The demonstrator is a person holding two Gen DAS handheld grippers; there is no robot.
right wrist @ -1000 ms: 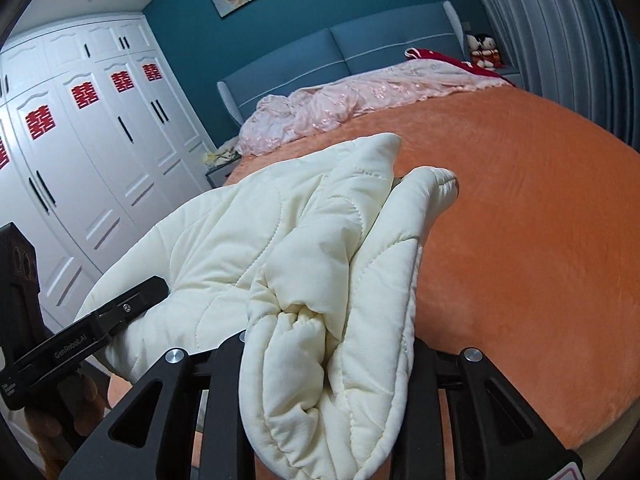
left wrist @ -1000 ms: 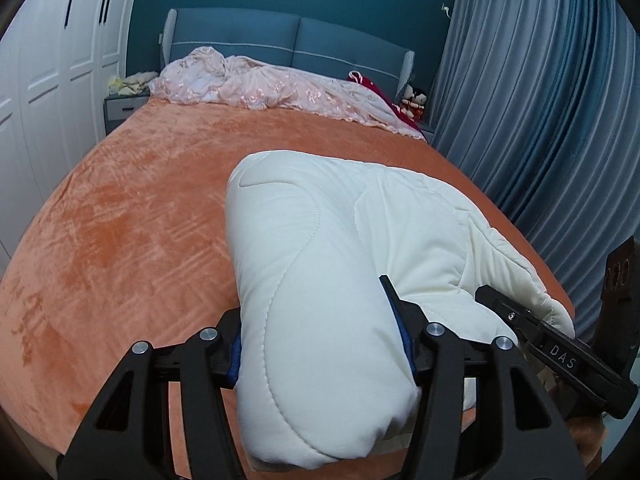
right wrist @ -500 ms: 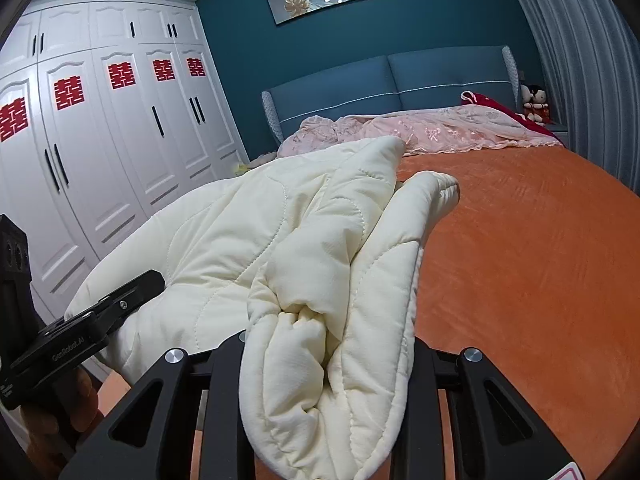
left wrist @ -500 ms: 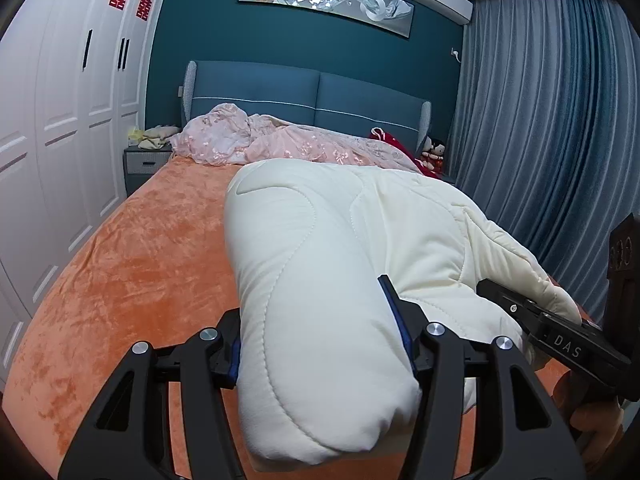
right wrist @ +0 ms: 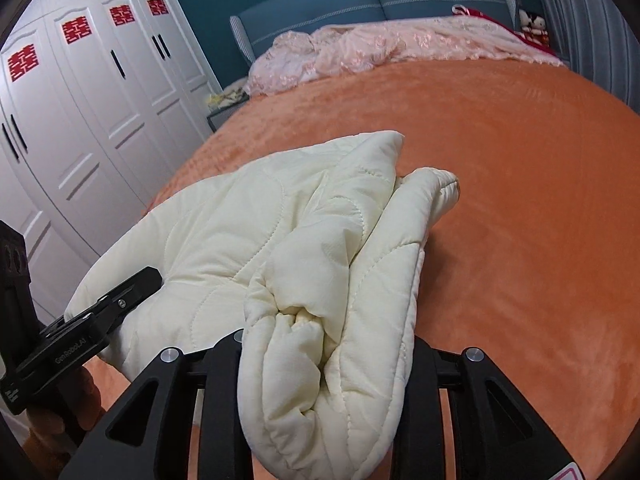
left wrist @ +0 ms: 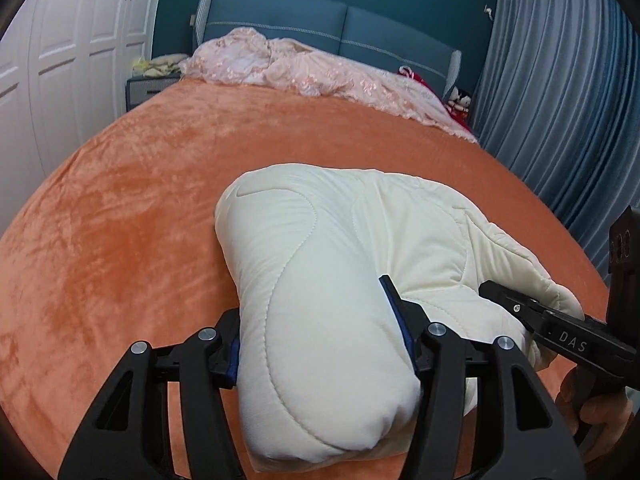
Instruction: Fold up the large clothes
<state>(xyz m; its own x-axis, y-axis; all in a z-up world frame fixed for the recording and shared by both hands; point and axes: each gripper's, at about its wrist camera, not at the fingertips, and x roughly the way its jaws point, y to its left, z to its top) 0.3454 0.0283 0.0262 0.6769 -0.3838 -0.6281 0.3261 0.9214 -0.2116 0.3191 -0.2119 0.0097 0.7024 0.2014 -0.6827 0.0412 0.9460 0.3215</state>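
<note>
Step in hand: folded cream quilted jacket [left wrist: 328,280] being lowered onto orange bedspread [left wrist: 120,220], near foot edge. Left gripper [left wrist: 324,340] clamped on padded fold; right gripper [right wrist: 324,368] jaws just eased wider, bunched fabric gripped. Next: set down, release evenly, smooth.

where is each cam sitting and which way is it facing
Left wrist: sits on the left hand-held gripper, looks down the orange bed toward the blue headboard; its fingers clamp the cream quilted coat; the right hand-held gripper shows at right.
Right wrist: on the right hand-held gripper, facing the same way, wardrobe at left; the left hand-held gripper shows at left.
Shared: coat, bed, headboard, pink bedding.
</note>
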